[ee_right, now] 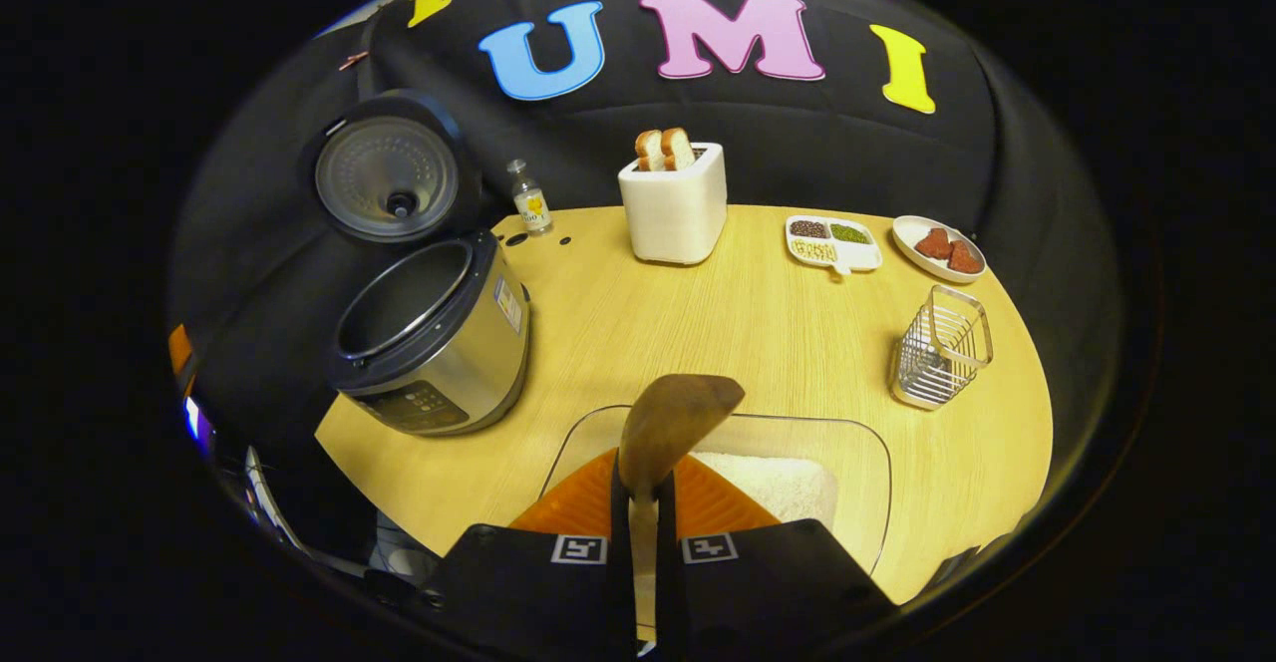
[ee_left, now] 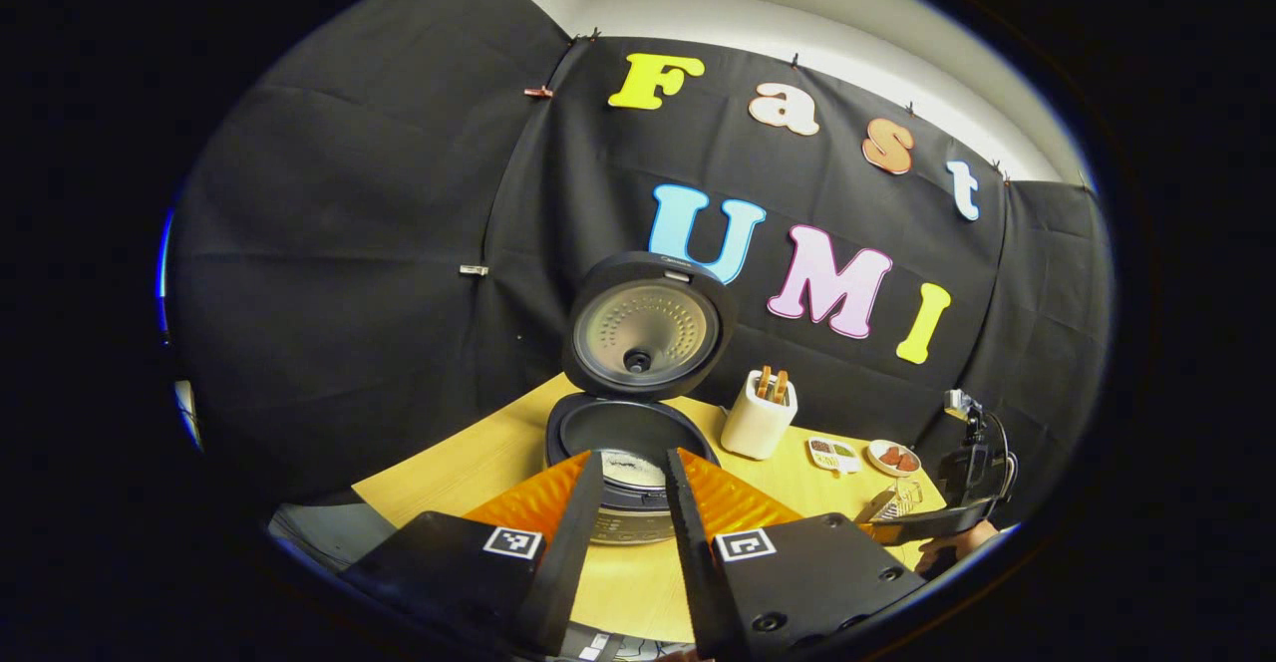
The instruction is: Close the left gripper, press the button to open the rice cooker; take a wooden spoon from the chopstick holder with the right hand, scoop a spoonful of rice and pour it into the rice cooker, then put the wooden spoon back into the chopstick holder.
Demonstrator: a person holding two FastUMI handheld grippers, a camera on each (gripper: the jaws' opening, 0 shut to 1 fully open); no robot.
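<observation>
Ahead of my left claw [ee_left: 634, 468], jaws parted and empty, the rice cooker [ee_left: 633, 453] stands with lid up. In the right gripper view, my right claw [ee_right: 644, 488] pinches the wooden spoon [ee_right: 676, 418] above the rice [ee_right: 773, 483] in its clear tray [ee_right: 857, 443]; chopstick holder [ee_right: 939, 347] waits right. Best dip shallow, lift level.

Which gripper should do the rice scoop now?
Right. The right gripper is shut on the wooden spoon, with the bowl of the spoon poised above the rice in the clear container. The left gripper is empty, facing the open rice cooker.
</observation>
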